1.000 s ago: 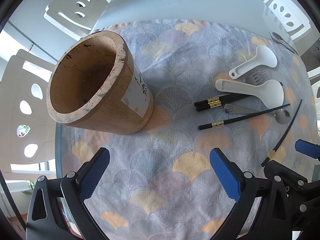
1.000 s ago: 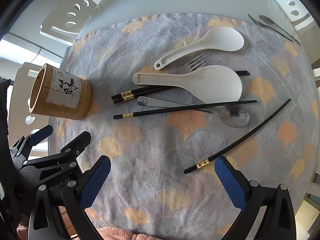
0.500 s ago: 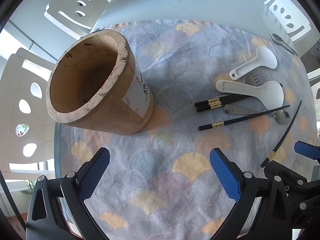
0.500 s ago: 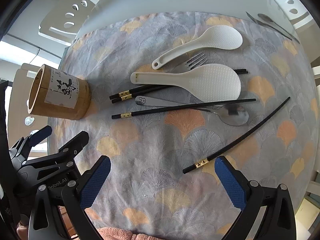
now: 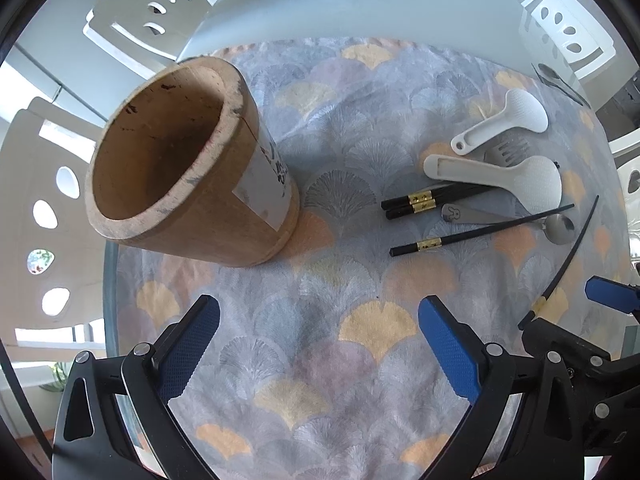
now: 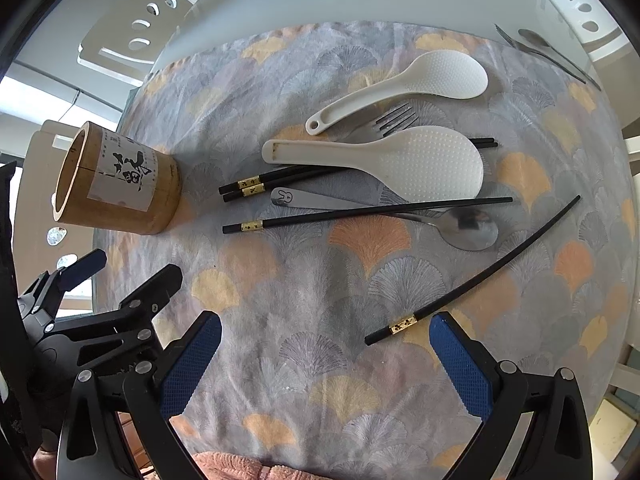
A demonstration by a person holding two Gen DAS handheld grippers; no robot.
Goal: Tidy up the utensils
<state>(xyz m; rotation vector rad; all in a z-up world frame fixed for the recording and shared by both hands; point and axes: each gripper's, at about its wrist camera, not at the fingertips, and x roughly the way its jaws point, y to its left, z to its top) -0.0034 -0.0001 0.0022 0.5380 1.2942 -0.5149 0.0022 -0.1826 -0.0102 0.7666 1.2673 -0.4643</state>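
1. Ginkgo-leaf patterned cloth covers the round glass table, with white chairs pushed in around it; nearest both cameras the cloth lies bare.
2. Closest in, the left gripper hangs over that bare cloth with its blue pads spread wide and nothing between them. The right gripper is likewise spread wide and empty.
3. Just beyond the right gripper's right pad lies a stray black chopstick, gold band nearest the pad, apart from the other utensils.
4. Farther out sits the main cluster: a single chopstick lying across a steel spoon with a rabbit on its handle, a chopstick pair running under a large white rice paddle, a fork and a smaller rice paddle behind.
5. Left of the cluster, the bamboo utensil holder stands upright and empty.
6. Judgement: nothing is sorted yet, so the first pick-up is in hand. The stray chopstick looks the natural start; it calls for lowering the right pads to straddle its banded end, closing squarely on the thin, flat-lying stick, then carrying it to the holder's mouth.
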